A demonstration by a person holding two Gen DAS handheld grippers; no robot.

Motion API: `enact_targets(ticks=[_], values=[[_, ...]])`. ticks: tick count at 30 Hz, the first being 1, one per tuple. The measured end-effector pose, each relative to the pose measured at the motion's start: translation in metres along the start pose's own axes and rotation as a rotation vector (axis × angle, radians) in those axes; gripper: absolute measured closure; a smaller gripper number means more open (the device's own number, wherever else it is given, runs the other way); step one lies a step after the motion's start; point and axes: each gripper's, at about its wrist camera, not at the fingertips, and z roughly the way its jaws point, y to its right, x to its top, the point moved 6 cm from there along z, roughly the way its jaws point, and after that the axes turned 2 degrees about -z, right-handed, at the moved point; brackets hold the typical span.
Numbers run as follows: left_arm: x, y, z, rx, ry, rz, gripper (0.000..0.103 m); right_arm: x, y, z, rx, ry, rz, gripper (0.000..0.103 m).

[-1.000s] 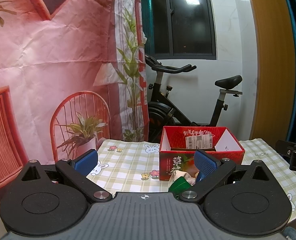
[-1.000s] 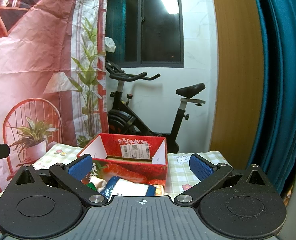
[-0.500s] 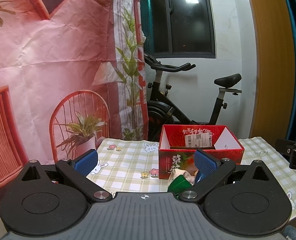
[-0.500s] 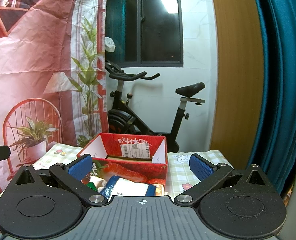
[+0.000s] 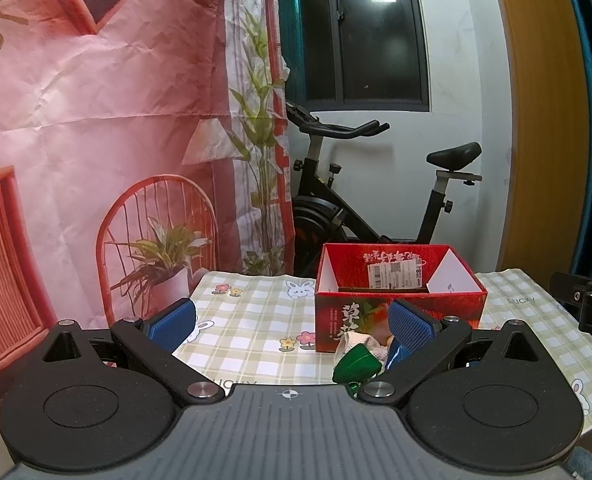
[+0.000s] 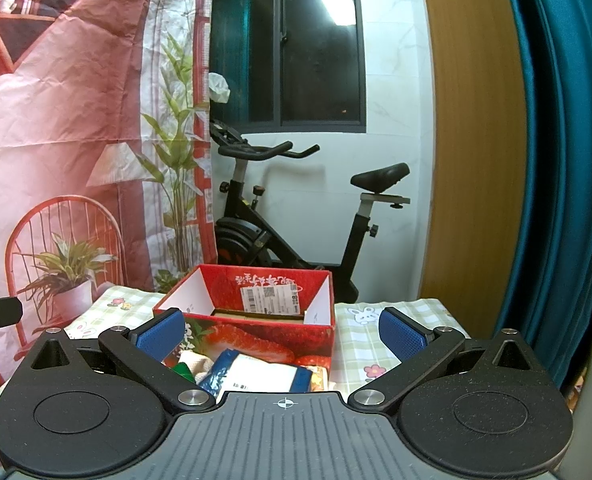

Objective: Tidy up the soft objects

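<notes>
The soft items [image 6: 256,372] before the red box [image 6: 256,336] are half hidden by the right gripper's body — their kinds unclear; the box floor stays mostly unseen.

**We ease the left gripper back a touch**

We see the red box [image 5: 400,296] sit slightly lower and smaller in the left wrist view than a second ago, drifting toward 6 o'clock. The green soft item [image 5: 356,366] slides with it. In our right wrist view nothing shifts noticeably.
</notes>
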Motion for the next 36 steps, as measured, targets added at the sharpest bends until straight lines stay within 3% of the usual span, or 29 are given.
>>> enact_targets(ticks=[24, 36], values=[[0.0, -0.001, 0.0, 0.0, -0.002, -0.003, 0.0, -0.002, -0.001, 0.002, 0.001, -0.002, 0.002, 0.0], [-0.019, -0.006, 0.019, -0.008, -0.03, -0.067, 0.0, -0.019, 0.0, 0.015, 0.038, 0.027, 0.026, 0.0]])
